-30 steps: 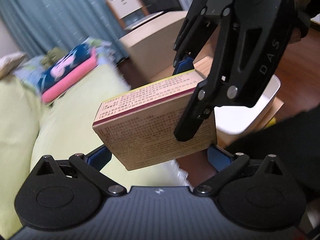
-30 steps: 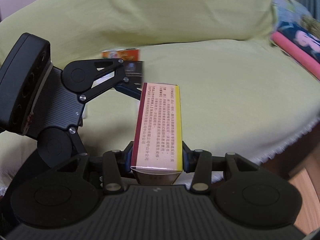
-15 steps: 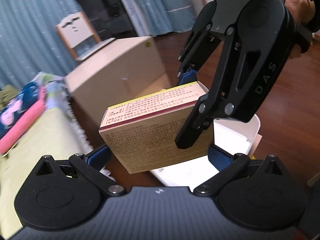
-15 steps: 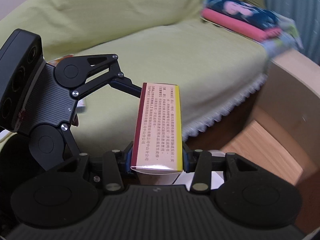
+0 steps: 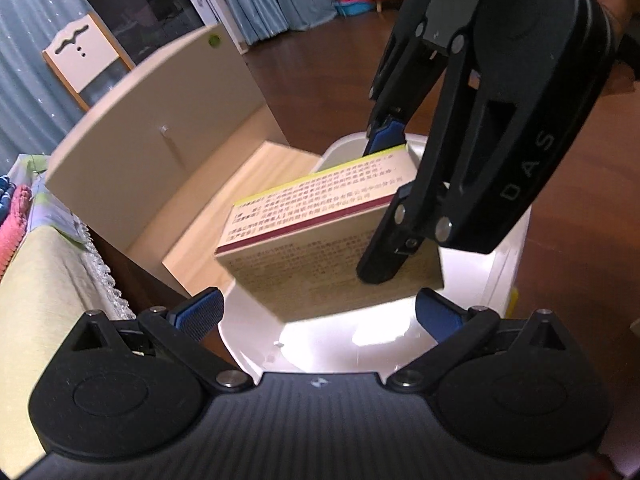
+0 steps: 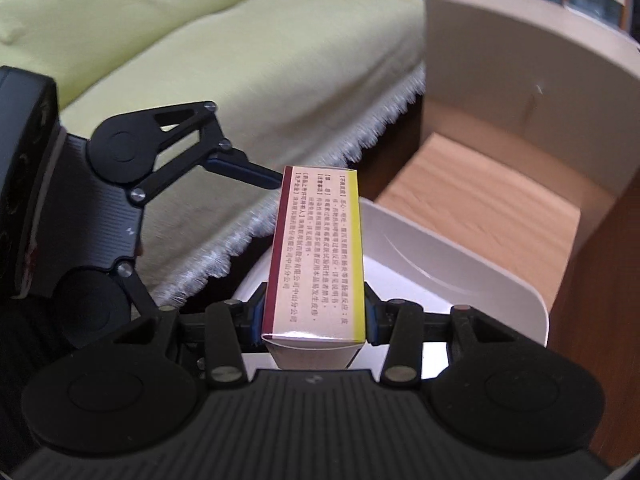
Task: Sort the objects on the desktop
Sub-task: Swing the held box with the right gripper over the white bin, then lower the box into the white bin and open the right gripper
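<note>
Gripping a medicine box (image 6: pixel 316 256) printed with small Chinese text, maroon and yellow edge stripes, the right gripper (image 6: pixel 314 318) stays clamped on its two broad faces. "DAS" reads on the right gripper's housing in the left wrist view. Box hangs above a white bin (image 5: pixel 508 256). Left gripper (image 5: pixel 318 316) points steeply down, jaws apart, blue pads (image 5: pixel 200 314) clear of the box.
</note>
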Motion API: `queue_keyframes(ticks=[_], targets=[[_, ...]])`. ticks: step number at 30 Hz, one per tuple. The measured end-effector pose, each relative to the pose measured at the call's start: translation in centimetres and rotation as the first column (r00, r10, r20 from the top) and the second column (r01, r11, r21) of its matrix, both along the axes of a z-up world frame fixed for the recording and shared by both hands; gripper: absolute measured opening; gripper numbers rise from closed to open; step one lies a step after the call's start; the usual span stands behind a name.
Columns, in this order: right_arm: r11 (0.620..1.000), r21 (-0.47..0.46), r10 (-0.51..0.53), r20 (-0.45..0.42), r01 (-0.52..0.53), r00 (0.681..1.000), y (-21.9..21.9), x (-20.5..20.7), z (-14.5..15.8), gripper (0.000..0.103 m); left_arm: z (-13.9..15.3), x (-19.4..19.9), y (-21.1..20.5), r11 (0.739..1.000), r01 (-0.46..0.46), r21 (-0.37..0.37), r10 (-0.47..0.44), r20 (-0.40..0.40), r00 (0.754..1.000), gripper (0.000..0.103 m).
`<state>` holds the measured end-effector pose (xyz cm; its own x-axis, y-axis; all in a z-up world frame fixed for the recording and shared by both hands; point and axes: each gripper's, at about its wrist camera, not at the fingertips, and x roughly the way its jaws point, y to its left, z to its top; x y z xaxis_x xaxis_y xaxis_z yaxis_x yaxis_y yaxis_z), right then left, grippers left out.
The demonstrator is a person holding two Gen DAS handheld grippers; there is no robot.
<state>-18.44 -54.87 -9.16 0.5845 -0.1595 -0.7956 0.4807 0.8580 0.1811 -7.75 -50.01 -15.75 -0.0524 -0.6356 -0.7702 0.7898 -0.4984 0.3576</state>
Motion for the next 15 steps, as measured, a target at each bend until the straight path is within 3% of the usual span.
queue_keyframes(ticks=[7,15], targets=[[0.990,0.039,-0.134,-0.053,0.136,0.990,-0.6,0.5,-5.5,0.040,-3.1,0.5,1.6,1.000,0.004,0.018,-0.006,0.133,0.991,0.103],[0.958,0.072,-0.272,-0.068,0.276,0.960,-1.1,2.9,-10.8,0.040,-3.9,2.2,2.5,0.999,-0.030,-0.036,0.037,0.230,0.972,0.103]])
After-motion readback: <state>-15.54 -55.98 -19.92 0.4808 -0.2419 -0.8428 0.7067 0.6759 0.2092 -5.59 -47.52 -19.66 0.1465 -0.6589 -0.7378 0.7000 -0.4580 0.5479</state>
